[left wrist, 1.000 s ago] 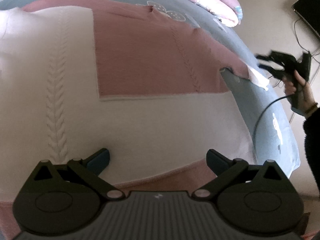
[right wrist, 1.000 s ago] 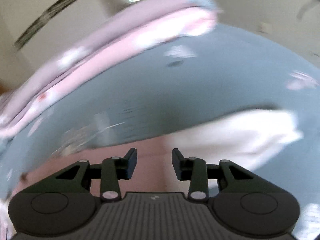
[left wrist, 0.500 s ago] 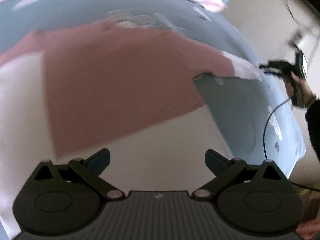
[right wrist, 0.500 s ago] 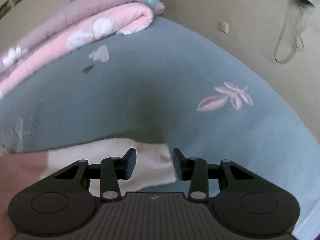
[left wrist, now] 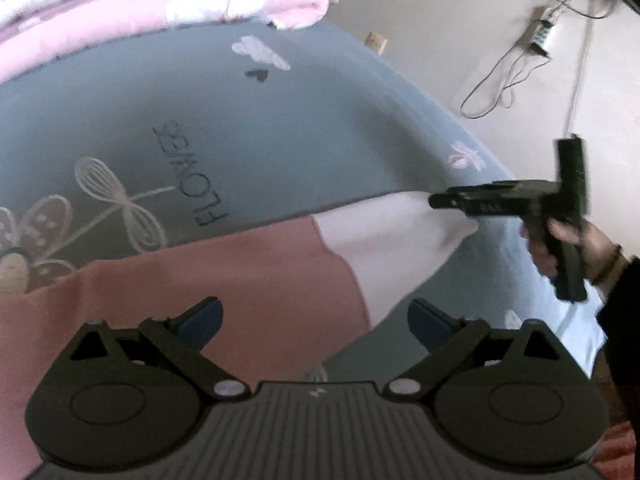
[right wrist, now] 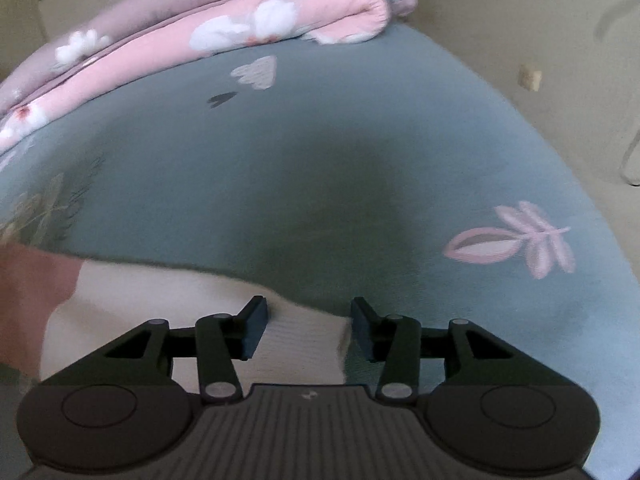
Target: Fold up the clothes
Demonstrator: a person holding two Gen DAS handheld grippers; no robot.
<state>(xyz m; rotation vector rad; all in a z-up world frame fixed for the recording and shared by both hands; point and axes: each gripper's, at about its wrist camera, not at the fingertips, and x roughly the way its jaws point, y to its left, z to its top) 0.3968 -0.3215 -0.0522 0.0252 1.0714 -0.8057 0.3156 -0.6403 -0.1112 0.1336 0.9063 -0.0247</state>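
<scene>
1. Pink-and-white knitted sweater (left wrist: 224, 280) spread over the lower left of the left wrist view, white ribbed sleeve cuff (right wrist: 304, 340) low in the right wrist view.
2. Right gripper (right wrist: 307, 328) part open, cuff between the fingers, not yet pinched: best closed squarely on the ribbing.
3. Left gripper (left wrist: 316, 320) wide open, empty, above the pink panel.
4. Grey-blue printed bedsheet (right wrist: 360, 160) beneath; rolled pink quilt (right wrist: 240, 28) at top.

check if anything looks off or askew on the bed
Nothing looks damaged or spilled. The sweater's white cuff sticks out sideways on the blue sheet, lying between the open jaws of the right gripper, not yet folded in. The left gripper is open, above the pink part.
</scene>
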